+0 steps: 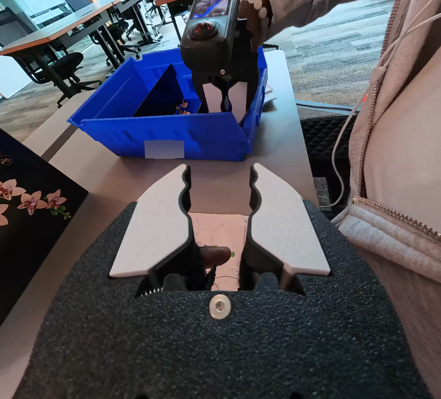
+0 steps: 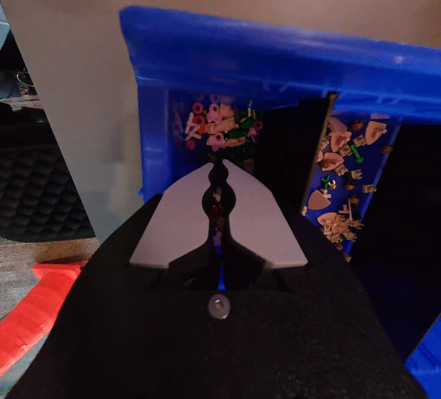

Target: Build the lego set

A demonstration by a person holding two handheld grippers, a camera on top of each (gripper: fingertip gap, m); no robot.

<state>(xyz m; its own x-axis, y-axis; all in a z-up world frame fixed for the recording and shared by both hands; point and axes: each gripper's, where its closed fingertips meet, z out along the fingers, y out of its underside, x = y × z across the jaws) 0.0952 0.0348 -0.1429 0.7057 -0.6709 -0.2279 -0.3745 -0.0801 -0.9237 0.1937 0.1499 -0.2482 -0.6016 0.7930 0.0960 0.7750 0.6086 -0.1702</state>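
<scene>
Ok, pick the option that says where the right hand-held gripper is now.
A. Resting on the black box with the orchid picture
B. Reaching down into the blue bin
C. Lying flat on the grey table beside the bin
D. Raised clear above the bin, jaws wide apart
B: the right hand-held gripper points down into the blue bin, its jaws almost closed just above the loose lego pieces.
</scene>
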